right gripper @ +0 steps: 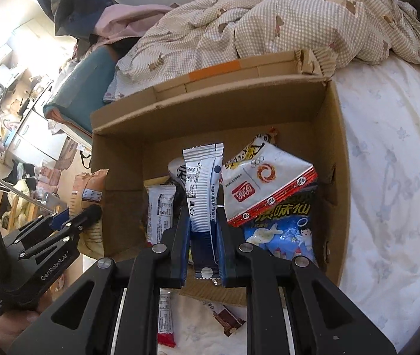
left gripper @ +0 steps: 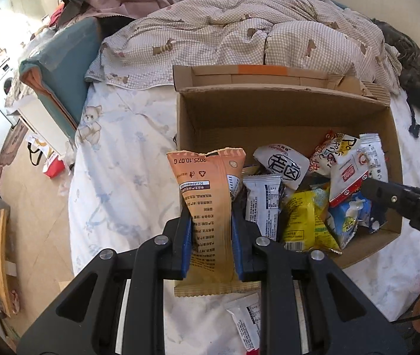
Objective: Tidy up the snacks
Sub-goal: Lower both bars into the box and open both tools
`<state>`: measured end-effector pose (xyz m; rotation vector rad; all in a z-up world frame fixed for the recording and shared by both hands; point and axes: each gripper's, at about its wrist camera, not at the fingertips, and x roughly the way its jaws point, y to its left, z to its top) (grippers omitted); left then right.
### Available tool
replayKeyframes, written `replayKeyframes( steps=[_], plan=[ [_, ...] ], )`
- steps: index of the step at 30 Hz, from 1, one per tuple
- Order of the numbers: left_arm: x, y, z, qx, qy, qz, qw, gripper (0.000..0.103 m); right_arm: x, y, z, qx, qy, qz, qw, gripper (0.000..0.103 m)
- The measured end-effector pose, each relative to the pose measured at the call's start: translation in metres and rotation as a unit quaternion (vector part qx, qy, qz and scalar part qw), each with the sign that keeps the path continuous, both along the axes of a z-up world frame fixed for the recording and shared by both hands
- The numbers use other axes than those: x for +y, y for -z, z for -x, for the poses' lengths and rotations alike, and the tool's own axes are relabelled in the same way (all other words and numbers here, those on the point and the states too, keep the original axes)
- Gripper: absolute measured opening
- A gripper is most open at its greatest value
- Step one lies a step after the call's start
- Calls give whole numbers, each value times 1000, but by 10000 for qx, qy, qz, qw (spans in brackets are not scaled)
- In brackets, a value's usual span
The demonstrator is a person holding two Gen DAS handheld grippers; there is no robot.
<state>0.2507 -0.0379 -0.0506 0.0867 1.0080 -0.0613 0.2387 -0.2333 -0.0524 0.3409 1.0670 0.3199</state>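
At the bottom of my left view, my left tool (left gripper: 211, 222) is clenched on an orange snack packet (left gripper: 210, 204), its blue pads pressing both sides while the packet stands upright with its crimped top edge in the centre of the frame. Just below it, at the lower centre, a white-and-red stick packet (left gripper: 246, 322) lies loose on the bed sheet (left gripper: 115, 177). In my right view, my right tool (right gripper: 203, 230) grips a white-and-blue stick packet (right gripper: 202, 189), held upright at the frame's centre over the near edge of the cardboard box (right gripper: 340, 177). Below the tool, at the bottom of that frame, a brown wrapped bar (right gripper: 227, 321) rests on the sheet outside the box. Past my fingers, the box sits open on the bed and fills the middle of both views; snacks are piled in its right half: a yellow bag (left gripper: 304, 222), a white-and-red bag (right gripper: 264, 189), a blue bag with a cartoon child (right gripper: 280, 236) beneath it, and a small white packet (right gripper: 160, 210) at the left of the pile. The box's far left corner is bare cardboard. Beyond the box, across the top of both frames, a crumpled checked quilt (left gripper: 239, 38) lies heaped, with a teal cushion (left gripper: 62, 71) at the upper left beside it.
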Motion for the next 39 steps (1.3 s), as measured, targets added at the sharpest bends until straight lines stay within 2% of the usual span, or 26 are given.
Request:
replayKeyframes(
  steps=[6,17,20,24,28,29,30,31,32,33,35,37,39],
  plan=[
    [1,12,-4,107,9,75,9999,19,3,4,0,8,-51,-44,10000,17],
    [4,6,-6,21,-92,224,9997,22,1,8,-1,89,18,-131,9999,17],
    [5,5,-5,32,-122,301,9995,22,-3,7,-3,88,65,-325,9994,20],
    [4,3,-4,66,-24,485,9988,22,-5,4,-2,8,110,-376,9992,20],
    [2,-1,-1,-22,14,474,9989,24,-8,2,-2,-22,195,-446,9988,20],
    [2,-2,-1,-27,30,496,9988,31,-9,2,-2,-17,237,-428,9988,20],
    [2,-4,0,-53,39,508,9987,45,-11,3,-3,3,261,-451,9986,20],
    [2,-5,1,-91,19,499,9987,54,-12,3,-3,29,279,-480,9985,21],
    [3,-7,2,-143,-12,468,9988,71,-13,4,-3,63,310,-492,9983,28],
    [3,-9,3,-236,-65,396,9989,78,-14,4,-3,86,355,-476,9982,33],
    [3,-11,4,-314,-49,381,9988,78,-16,4,-2,72,415,-492,9979,61],
    [3,-12,4,-313,-35,387,9988,78,-18,1,-1,-9,485,-522,9975,68],
    [4,-11,4,-313,-48,402,9987,78,-18,-1,0,-49,459,-494,9977,68]
  ],
)
